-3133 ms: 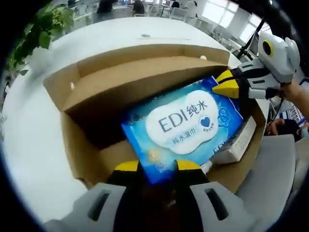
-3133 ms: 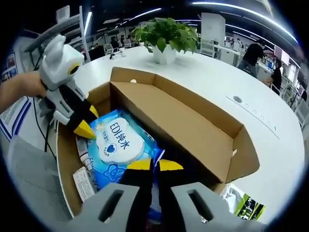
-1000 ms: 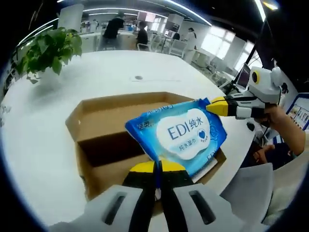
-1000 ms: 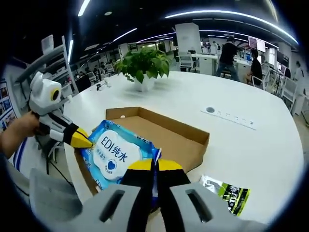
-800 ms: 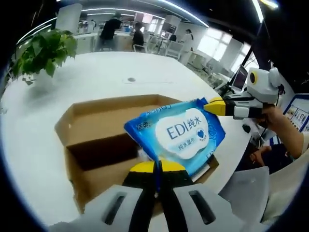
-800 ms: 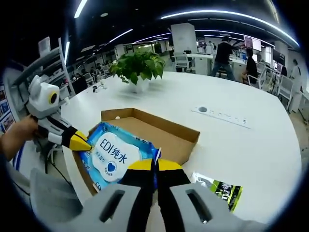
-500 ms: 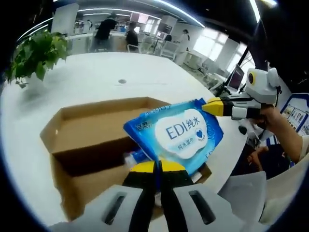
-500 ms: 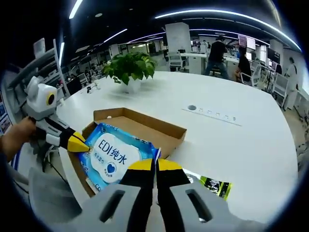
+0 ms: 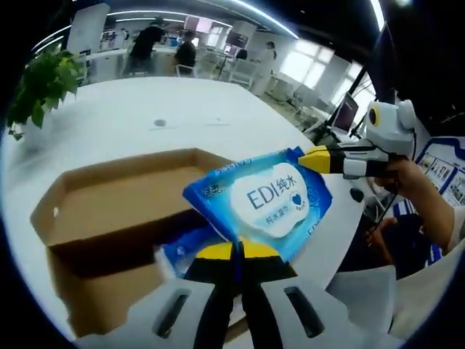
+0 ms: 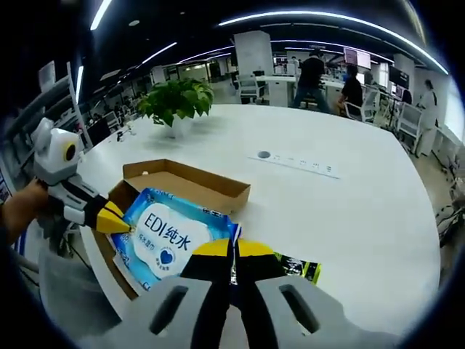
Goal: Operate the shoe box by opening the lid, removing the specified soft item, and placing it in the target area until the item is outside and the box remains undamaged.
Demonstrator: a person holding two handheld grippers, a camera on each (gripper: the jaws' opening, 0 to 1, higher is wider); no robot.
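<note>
A blue EDI wet-wipes pack point(image 9: 267, 198) hangs in the air above the open cardboard shoe box point(image 9: 102, 207), stretched between both grippers. My left gripper point(image 9: 237, 251) is shut on its near corner. The right gripper point(image 9: 314, 158), coming in from the right, pinches the far corner with its yellow tips. In the right gripper view, my right gripper point(image 10: 232, 249) is shut on the pack point(image 10: 168, 231), and the left gripper point(image 10: 115, 218) holds the opposite corner over the box point(image 10: 185, 183). Another blue packet point(image 9: 182, 247) lies inside the box.
The box stands on a large white table point(image 10: 341, 218). A black-and-green packet point(image 10: 299, 268) lies on it beside my right gripper. A potted plant point(image 10: 174, 100) and a socket strip point(image 10: 290, 162) sit farther off. People stand at the desks behind.
The wipes pack has come up out of the box and now hangs above it. Both grippers stayed shut on its corners. Both views have drifted sideways past the box.
</note>
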